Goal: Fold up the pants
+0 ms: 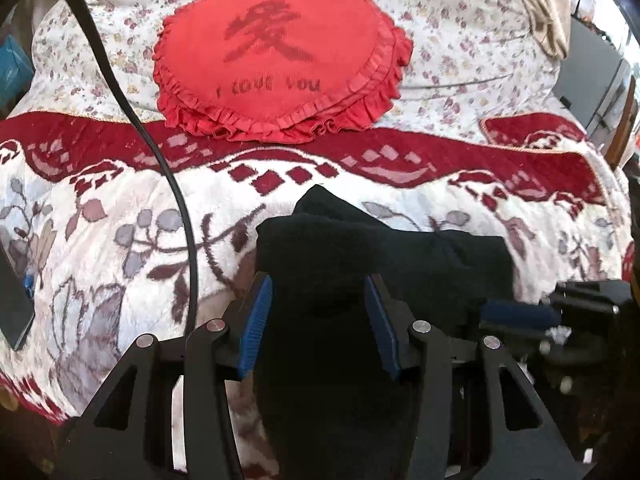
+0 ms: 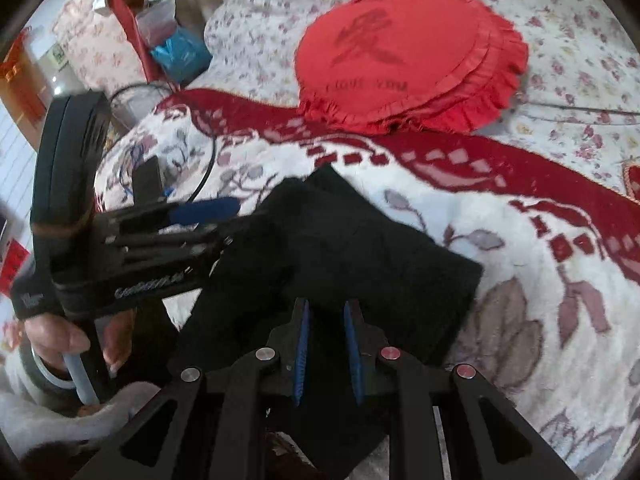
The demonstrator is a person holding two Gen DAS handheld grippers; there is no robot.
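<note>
Black cable [image 1: 120,92] runs down the left side of the bed, over a fluffy white and red blanket [image 1: 120,208] with leaf shapes on it. A dark flat thing lies at the far left edge. Next comes the left gripper [image 1: 319,324], with blue pads, and its two fingers are squeezed on a thick bunch of the black pants [image 1: 340,248]. The pants lie in a folded heap on the blanket, near the front of the bed. Behind them sits a red heart pillow [image 1: 280,56] with frills, on a flowery sheet [image 1: 460,40]. To the right, the right gripper [image 2: 326,344] is over the pants too. Its fingers are a little apart with black cloth between them, but I cannot tell if they pinch it.
</note>
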